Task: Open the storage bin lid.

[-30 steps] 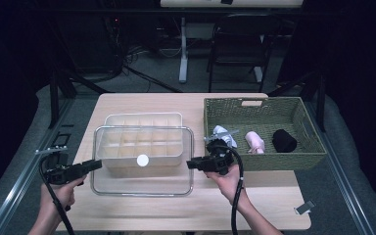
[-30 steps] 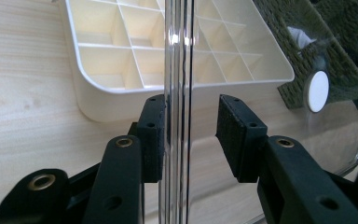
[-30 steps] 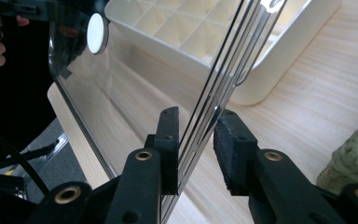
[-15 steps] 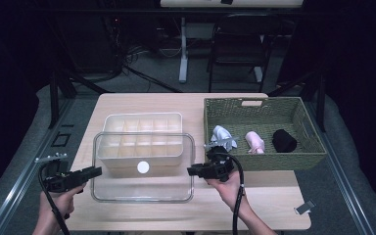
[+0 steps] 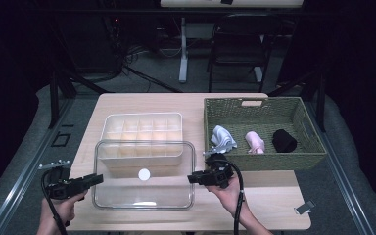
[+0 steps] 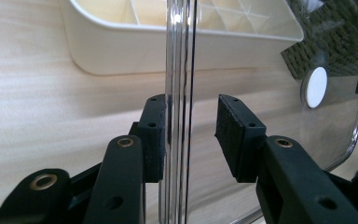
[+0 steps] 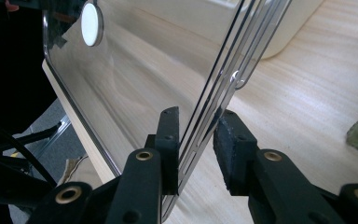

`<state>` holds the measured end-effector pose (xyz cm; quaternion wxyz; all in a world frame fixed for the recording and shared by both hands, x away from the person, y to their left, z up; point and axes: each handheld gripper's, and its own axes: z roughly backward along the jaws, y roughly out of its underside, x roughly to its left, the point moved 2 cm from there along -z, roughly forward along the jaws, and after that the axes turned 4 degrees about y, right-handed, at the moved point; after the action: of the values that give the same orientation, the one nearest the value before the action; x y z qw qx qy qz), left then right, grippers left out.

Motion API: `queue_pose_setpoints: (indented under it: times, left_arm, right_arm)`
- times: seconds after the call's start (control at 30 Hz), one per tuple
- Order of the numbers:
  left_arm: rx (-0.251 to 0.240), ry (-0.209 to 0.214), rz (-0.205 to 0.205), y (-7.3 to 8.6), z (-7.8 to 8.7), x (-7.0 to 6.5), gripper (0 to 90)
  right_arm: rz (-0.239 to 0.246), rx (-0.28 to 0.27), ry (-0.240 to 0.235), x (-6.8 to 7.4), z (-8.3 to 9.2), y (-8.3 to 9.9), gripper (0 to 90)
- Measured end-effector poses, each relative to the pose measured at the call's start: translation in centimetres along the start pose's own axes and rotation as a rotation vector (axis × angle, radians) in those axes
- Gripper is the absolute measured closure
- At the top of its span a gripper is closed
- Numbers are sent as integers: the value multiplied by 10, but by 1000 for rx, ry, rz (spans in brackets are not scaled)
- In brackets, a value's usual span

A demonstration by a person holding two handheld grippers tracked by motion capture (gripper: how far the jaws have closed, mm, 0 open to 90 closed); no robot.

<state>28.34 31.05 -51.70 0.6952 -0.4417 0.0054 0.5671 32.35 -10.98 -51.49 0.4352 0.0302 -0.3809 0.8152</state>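
A clear plastic lid (image 5: pixel 144 193) with a round white sticker (image 5: pixel 144 174) hangs level over the front of the wooden table (image 5: pixel 127 100), its far edge overlapping the white compartment tray (image 5: pixel 142 119). My left gripper (image 5: pixel 98 179) is shut on the lid's left rim and my right gripper (image 5: pixel 191 177) on its right rim. In the left gripper view the lid (image 6: pixel 179 56) stands edge-on between the pads of the gripper (image 6: pixel 191 135), tight against one pad. In the right gripper view the rim of the lid (image 7: pixel 135 84) runs between the gripper's (image 7: pixel 198 140) pads.
A green woven basket (image 5: pixel 254 101) at the right holds a grey-white cloth (image 5: pixel 223 137), a pink roll (image 5: pixel 255 142) and a black roll (image 5: pixel 284 140). A small grey clip (image 5: pixel 305 207) lies near the front right corner. Beyond the table are chair legs and dark floor.
Both grippers and the lid have come toward the table's front edge and lower; the lid now covers only the tray's front part.
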Motion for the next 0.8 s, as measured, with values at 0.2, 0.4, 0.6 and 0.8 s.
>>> queue_pose_setpoints:
  times: [0.2,0.4,0.6,0.8]
  left_arm:
    - [11,5,13,9,-4,2,639]
    - [21,2,25,13,-3,4,640]
    - [29,7,28,19,-4,6,641]
    - [40,5,47,25,-3,9,641]
  right_arm:
    - [-8,15,-2,-1,-3,7,724]
    - [-12,14,-16,0,-5,10,726]
    - [-22,26,-26,0,-8,14,727]
    - [-24,42,-34,-1,-14,18,728]
